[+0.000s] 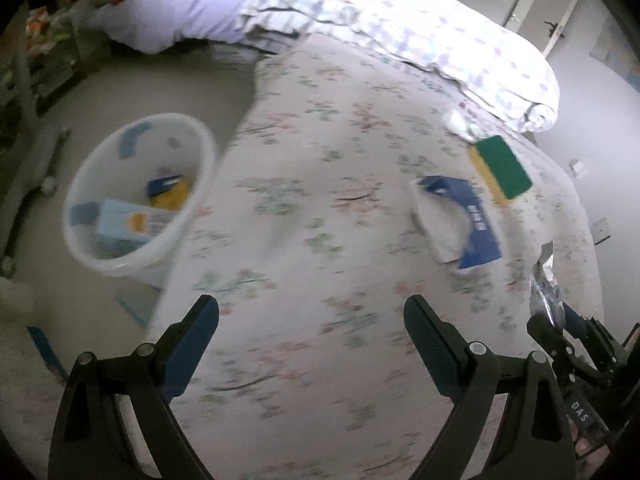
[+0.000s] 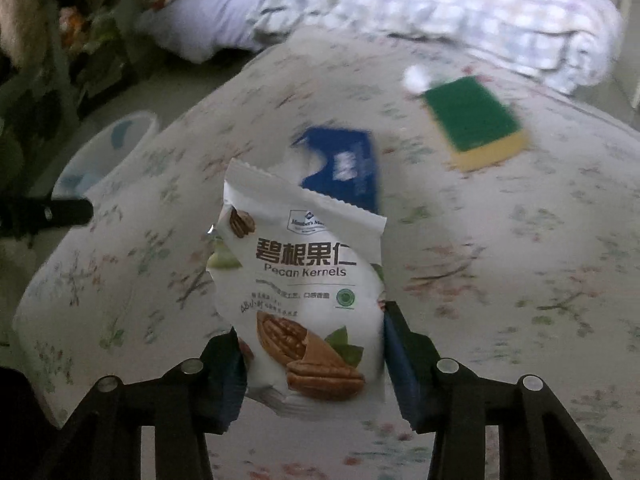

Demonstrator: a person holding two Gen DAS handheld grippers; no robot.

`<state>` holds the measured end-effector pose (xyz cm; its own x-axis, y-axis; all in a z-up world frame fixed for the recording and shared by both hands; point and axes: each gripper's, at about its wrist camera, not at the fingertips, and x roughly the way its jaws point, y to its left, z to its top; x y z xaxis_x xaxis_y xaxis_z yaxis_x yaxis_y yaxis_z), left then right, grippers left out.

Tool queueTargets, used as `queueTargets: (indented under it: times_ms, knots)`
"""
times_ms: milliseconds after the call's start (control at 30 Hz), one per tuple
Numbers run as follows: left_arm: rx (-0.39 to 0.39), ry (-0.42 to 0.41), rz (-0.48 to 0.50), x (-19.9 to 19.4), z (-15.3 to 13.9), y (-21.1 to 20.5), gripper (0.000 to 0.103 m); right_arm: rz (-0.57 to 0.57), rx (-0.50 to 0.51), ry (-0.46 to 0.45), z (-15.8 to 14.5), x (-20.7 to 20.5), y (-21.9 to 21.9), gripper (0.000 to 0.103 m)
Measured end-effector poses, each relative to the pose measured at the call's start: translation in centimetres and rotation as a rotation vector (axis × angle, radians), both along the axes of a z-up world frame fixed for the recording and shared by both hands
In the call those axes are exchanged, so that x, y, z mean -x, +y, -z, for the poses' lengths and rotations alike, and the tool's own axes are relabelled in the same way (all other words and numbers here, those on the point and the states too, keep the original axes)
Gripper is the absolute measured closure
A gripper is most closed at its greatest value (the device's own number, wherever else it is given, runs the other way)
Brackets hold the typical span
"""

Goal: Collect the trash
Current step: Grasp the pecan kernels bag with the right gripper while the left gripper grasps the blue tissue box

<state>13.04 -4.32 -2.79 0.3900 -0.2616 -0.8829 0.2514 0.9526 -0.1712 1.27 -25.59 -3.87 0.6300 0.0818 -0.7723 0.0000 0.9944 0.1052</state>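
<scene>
My right gripper (image 2: pixel 312 344) is shut on a white pecan-kernels snack bag (image 2: pixel 304 280) and holds it upright above the floral bedspread (image 2: pixel 500 280). In the left wrist view the right gripper (image 1: pixel 560 328) shows at the right edge with the bag's silvery back (image 1: pixel 544 280). My left gripper (image 1: pixel 312 320) is open and empty over the bed. A torn blue and white packet (image 1: pixel 456 220) (image 2: pixel 344 164) and a green and yellow sponge (image 1: pixel 500 168) (image 2: pixel 476 120) lie on the bed. A white bin (image 1: pixel 140 196) (image 2: pixel 108 148) stands on the floor to the left of the bed, with boxes inside.
A folded checked quilt (image 1: pixel 400 20) and a lilac pillow (image 1: pixel 180 12) lie at the bed's far end. A small white crumpled item (image 1: pixel 460 122) lies by the sponge. Clutter and toys (image 1: pixel 40 32) sit on the floor at far left. A door (image 1: pixel 520 0) is behind.
</scene>
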Motion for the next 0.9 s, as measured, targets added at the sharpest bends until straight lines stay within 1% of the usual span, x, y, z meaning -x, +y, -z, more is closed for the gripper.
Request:
queueTargets:
  times_ms: [67,133,233,367,633,900]
  knots:
    - [0.021,-0.001,0.017,0.0,0.0,-2.1,0.008,0.040,-0.002,-0.009,-0.5,0.2,-1.5,0.051]
    - [0.026,0.002,0.045,-0.1,0.3,-4.2,0.008,0.077,-0.006,-0.015,-0.7,0.3,-3.0,0.051]
    - [0.015,-0.003,0.084,0.2,1.1,-7.2,0.008,0.119,-0.017,-0.015,-0.6,1.0,-4.8,0.051]
    - [-0.001,-0.023,0.108,0.2,2.1,-10.1,0.008,0.161,-0.038,-0.004,-0.1,1.7,-7.0,0.050]
    - [-0.031,-0.108,0.080,0.1,2.2,-13.8,0.008,0.205,-0.069,0.004,0.3,2.7,-9.7,0.050]
    - [-0.083,-0.147,0.028,-0.7,3.0,-16.0,0.008,0.239,-0.086,0.005,0.6,2.9,-11.4,0.050]
